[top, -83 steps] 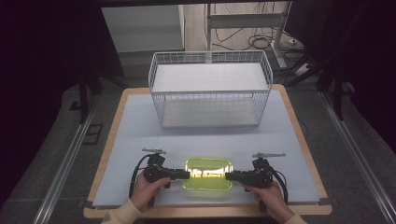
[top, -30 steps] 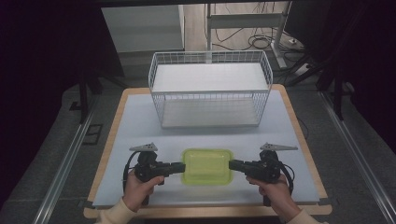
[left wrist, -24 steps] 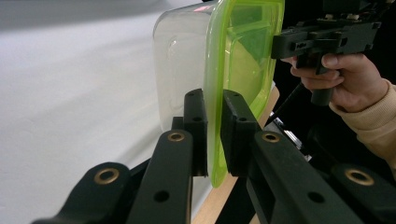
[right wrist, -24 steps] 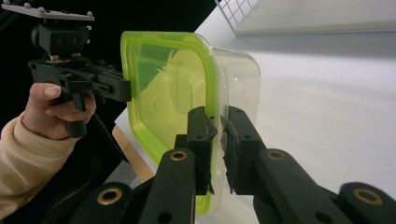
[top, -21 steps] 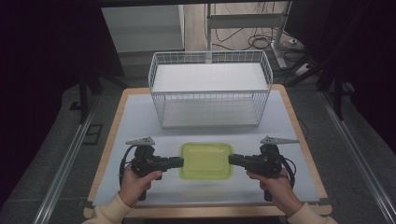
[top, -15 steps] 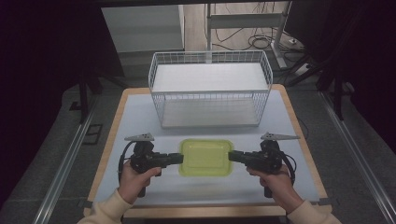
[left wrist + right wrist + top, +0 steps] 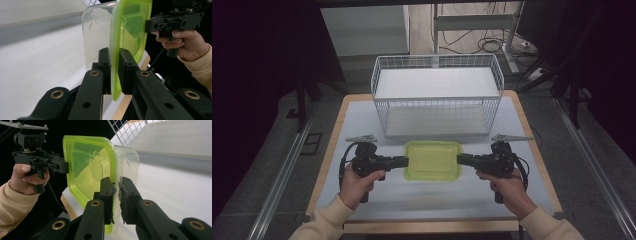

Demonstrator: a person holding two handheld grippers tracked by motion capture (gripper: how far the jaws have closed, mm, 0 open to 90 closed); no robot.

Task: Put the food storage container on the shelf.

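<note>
I hold the green-lidded container (image 7: 433, 160) from both sides — my left gripper (image 7: 404, 161) is clamped on the lid rim at its left edge, and my right gripper (image 7: 459, 159) is clamped on the rim at its right edge. In the left gripper view the jaws press the green rim (image 7: 114, 72) between them; the right gripper view shows the same on the other side. The container is above the near middle of the counter (image 7: 362, 125), just in front of the wire basket (image 7: 437, 95). I judge this is the carrying step. The next move asks both hands to go together, level, up over the basket's near wall and then down inside — without twisting the lid.
</note>
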